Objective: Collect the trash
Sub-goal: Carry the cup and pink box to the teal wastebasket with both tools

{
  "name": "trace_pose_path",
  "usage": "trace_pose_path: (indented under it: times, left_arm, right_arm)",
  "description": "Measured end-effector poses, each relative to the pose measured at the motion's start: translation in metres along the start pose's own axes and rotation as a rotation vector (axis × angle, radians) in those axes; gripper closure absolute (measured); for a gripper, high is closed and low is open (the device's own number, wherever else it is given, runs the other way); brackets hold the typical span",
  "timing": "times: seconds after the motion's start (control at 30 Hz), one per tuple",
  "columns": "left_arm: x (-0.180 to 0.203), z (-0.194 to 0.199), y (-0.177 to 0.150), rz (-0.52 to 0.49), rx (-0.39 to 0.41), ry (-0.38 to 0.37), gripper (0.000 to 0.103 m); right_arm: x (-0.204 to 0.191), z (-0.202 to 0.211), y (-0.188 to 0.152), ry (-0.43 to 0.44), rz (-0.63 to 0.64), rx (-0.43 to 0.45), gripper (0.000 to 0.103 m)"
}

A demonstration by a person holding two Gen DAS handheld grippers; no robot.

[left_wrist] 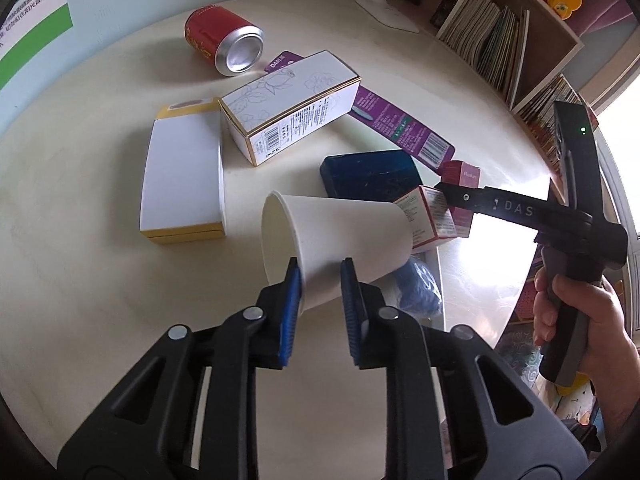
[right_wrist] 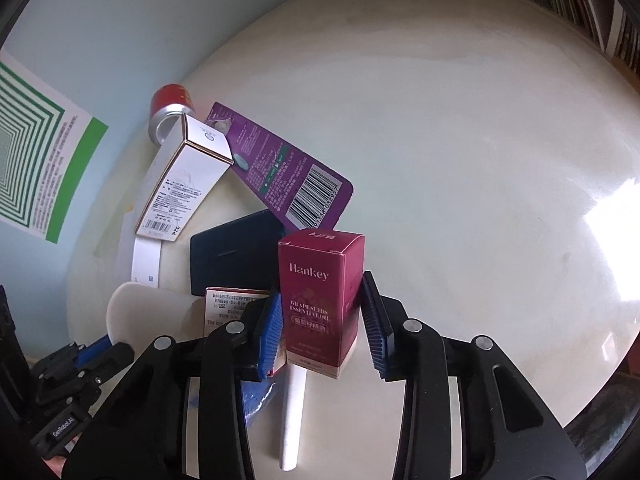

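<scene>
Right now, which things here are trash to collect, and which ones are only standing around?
Trash to collect: paper cup, Hankey box, red can, floral box, purple card.

Not part of it: books, wall poster.

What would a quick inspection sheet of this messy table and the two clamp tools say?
Surface: cream table, glare at its right.
Job's things: paper cup; Hankey box; red can on its side; white floral box; purple card; dark blue case.
Clutter: blue wad.
Grippers: left gripper shut on cup; right gripper straddles Hankey box, right pad apart.
Cables: nothing seen.
Surroundings: bookshelf, wall poster.
</scene>
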State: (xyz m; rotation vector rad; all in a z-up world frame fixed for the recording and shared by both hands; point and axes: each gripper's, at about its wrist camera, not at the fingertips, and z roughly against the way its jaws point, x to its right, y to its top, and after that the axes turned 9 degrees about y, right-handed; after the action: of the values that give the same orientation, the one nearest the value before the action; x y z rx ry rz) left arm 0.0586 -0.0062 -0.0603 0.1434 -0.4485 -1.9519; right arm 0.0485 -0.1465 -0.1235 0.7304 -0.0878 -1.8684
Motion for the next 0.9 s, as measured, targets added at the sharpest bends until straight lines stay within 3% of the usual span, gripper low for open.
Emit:
trace_pose_path:
  times: [0.27,0.37,0.67,0.9]
  left_arm:
    - [0.005,0.022,-0.003,-0.019,0.037,-0.058,0.102]
    - [0.006,0.025,-0.002,-0.028,0.048,-0.036,0.102]
    - [0.013,0.052,-0.002,-0.037,0.100,-0.070,0.102]
    - [0.061,0.073,0.004,-0.180,0.133,-0.123,0.102]
  right_arm:
    - [-0.003,0.018,-0.005,0.021,0.013,0.024,0.065]
    - [-0.005,0.026,-0.005,0.025,0.022,0.044,0.065]
    - [-0.003,0.068,-0.017,0.031,0.017,0.131,0.065]
    - [0.035,0.124,-0.051,-0.006,-0.079,0.234,0.065]
